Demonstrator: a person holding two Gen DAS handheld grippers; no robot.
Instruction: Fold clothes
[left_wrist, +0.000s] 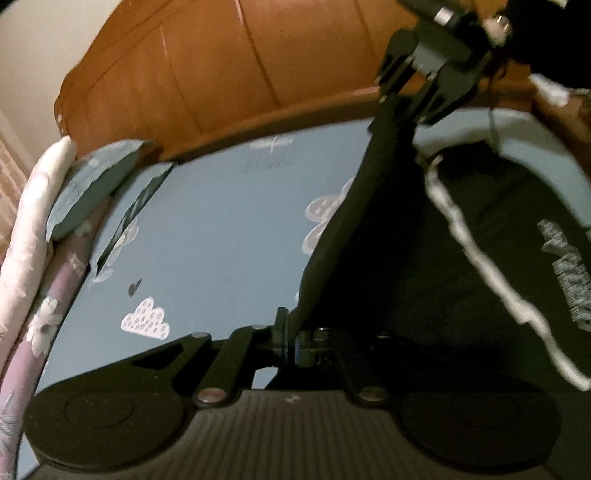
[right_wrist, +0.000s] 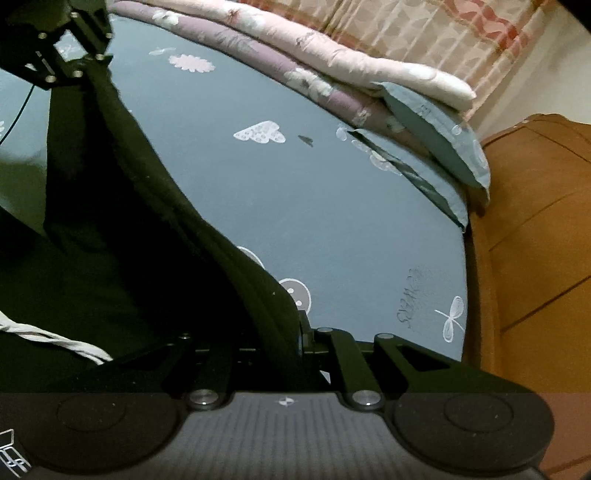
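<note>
A black garment (left_wrist: 369, 258) with a white drawstring (left_wrist: 480, 258) and a white print (left_wrist: 569, 273) hangs stretched above the blue bed sheet (left_wrist: 221, 221). My left gripper (left_wrist: 291, 332) is shut on one end of its edge. At the top right my right gripper (left_wrist: 402, 99) pinches the other end. In the right wrist view, my right gripper (right_wrist: 301, 332) is shut on the garment (right_wrist: 110, 221). The left gripper (right_wrist: 79, 64) holds the far end at top left. The drawstring (right_wrist: 55, 338) trails at the lower left.
The sheet (right_wrist: 295, 221) carries white cloud and button prints. A blue pillow (right_wrist: 436, 140) and folded pink and purple quilts (right_wrist: 332, 55) lie along one side. A wooden headboard (left_wrist: 221, 74) bounds the bed, and a curtain (right_wrist: 443, 29) hangs behind the quilts.
</note>
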